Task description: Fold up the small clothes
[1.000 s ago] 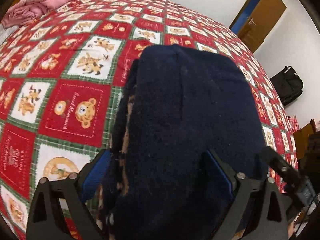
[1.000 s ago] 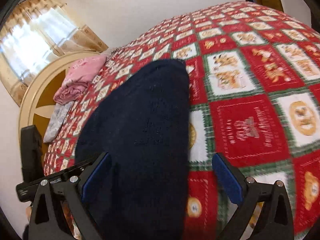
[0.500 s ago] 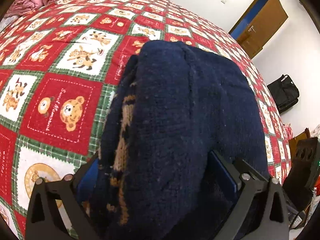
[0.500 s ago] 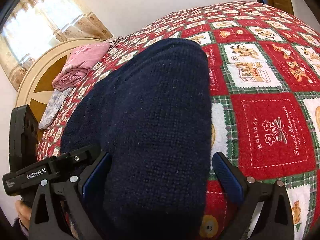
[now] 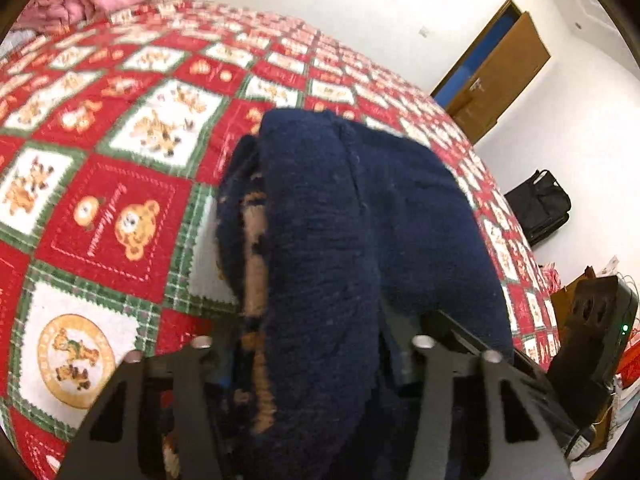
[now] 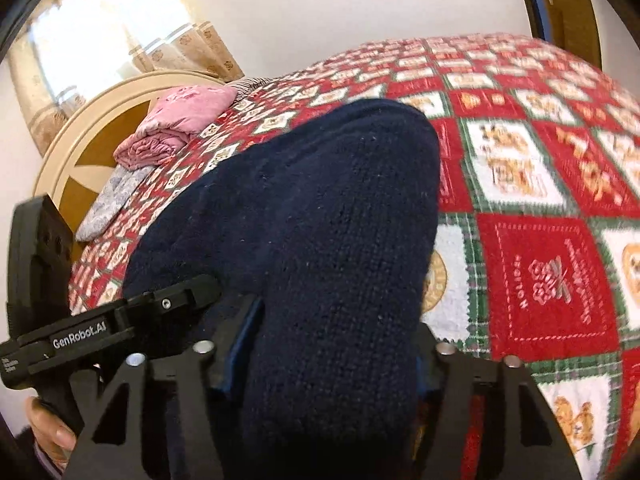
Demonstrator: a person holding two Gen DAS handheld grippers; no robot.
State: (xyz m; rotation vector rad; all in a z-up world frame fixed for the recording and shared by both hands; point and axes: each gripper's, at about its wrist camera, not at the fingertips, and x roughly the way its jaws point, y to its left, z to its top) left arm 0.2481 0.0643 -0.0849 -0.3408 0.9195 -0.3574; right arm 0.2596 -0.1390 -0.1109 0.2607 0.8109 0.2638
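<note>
A folded navy knit sweater [image 5: 360,220] with tan patterning along its left edge lies on a red, white and green teddy-bear quilt [image 5: 100,220]. My left gripper [image 5: 310,360] is closing on the sweater's near edge, and the knit bulges up between its pads. In the right wrist view the same sweater [image 6: 320,200] fills the middle. My right gripper [image 6: 328,352] is closing too, its blue pads squeezing a thick fold. The left gripper's body [image 6: 120,320] shows beside it, held by a hand [image 6: 48,428].
Folded pink clothes [image 6: 180,120] and a grey patterned piece [image 6: 108,204] lie by the round headboard [image 6: 80,140]. A brown door [image 5: 496,76] and a black bag [image 5: 540,204] stand past the bed's far side. The quilt [image 6: 540,280] lies flat on the right.
Both grippers' jaws have drawn in from wide apart onto the sweater's near edge. The knit now bunches up between the pads, and both views have pushed closer to it.
</note>
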